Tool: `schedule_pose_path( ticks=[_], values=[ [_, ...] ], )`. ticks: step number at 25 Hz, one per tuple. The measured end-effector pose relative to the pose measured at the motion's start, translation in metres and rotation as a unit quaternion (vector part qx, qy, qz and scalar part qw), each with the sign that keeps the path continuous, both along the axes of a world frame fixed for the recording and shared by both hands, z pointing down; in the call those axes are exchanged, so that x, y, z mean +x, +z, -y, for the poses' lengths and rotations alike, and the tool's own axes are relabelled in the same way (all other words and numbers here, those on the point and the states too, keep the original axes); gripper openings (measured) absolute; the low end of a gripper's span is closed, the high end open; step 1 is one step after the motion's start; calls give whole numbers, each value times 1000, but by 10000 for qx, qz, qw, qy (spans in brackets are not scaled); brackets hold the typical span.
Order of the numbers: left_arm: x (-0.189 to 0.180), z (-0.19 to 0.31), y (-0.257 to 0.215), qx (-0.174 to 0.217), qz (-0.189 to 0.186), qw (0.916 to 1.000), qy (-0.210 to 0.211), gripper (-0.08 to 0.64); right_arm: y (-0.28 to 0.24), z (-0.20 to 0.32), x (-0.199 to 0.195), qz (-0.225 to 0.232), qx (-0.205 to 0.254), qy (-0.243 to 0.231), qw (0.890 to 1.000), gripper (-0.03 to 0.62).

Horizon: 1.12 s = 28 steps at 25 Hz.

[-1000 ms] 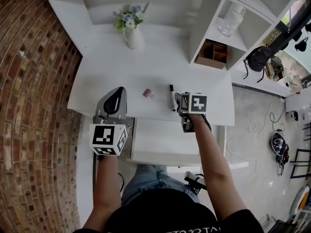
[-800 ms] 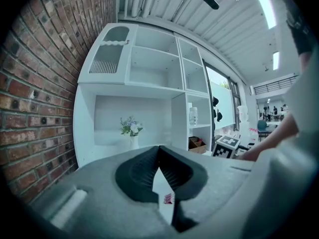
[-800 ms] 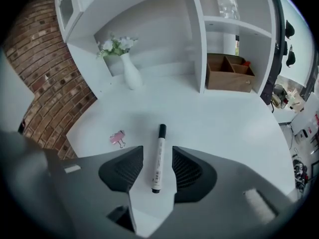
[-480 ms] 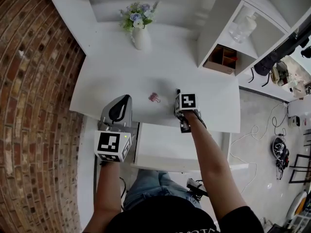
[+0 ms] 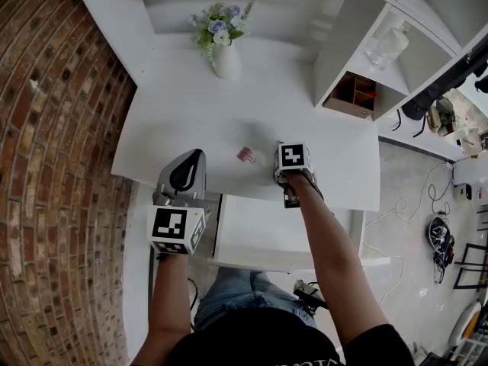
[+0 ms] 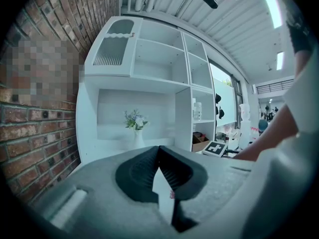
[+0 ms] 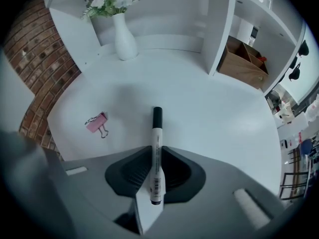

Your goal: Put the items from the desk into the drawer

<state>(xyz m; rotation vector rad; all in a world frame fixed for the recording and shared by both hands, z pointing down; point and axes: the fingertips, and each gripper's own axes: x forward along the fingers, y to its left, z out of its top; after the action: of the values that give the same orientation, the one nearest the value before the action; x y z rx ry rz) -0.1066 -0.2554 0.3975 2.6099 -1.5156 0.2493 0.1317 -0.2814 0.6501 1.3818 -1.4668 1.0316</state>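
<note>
Right claw (image 7: 156, 147): tipped steeply down over the worktop (image 5: 191, 120), jaws just drawn in and now pinching the marker (image 7: 155, 158). Both dark pads press on the barrel. The steep tilt makes sense, since the marker lies flat and has to be taken from above.

Marker relative to the claw: it runs lengthwise between the jaws. The butt end with the barcode sits deep in the claw's throat, and the black cap sticks out past the tips toward the shelving. The grip is therefore on the rear half of the barrel, not the middle. The cap end looks to be resting on the worktop. I can't tell whether any of the marker has lifted.

Left claw (image 6: 159, 151): pads pressed together at the tips, nothing between them. It is held about level at the near-left edge of the worktop, well apart from the marker. Judged parked there to keep the centre free for the other hand.

Clip (image 7: 96, 123): pink, lying alone on the worktop to the left of the marker, near it but not touching. No claw is on it.

Drawer (image 5: 259, 231): pulled out under the near edge, directly beneath the right forearm. Nothing visible in the part that shows. Judged open in advance so the carry from the worktop is short.

Vase (image 5: 226, 59): stands at the back, clear of everything.
</note>
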Motion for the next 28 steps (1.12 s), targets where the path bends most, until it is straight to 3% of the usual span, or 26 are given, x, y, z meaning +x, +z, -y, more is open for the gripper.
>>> schedule_pose_path(
  ticks=[5,14,20,28],
  values=[
    [0,-1,-2,20,-22,10000,24,3,-4,-2,0,320,105,138,9993,80],
    [3,-8,-12,144,-98,9998,0,3,-73,-20,9,623,987,84,9931,80],
    [8,-16,-24,266,-139,9995,12,3,-123,-34,8,780,1689,-6,9825,80],
    [19,-29,-42,463,-144,9988,77,3,-199,-74,13,1003,2665,77,9586,80]
  ],
)
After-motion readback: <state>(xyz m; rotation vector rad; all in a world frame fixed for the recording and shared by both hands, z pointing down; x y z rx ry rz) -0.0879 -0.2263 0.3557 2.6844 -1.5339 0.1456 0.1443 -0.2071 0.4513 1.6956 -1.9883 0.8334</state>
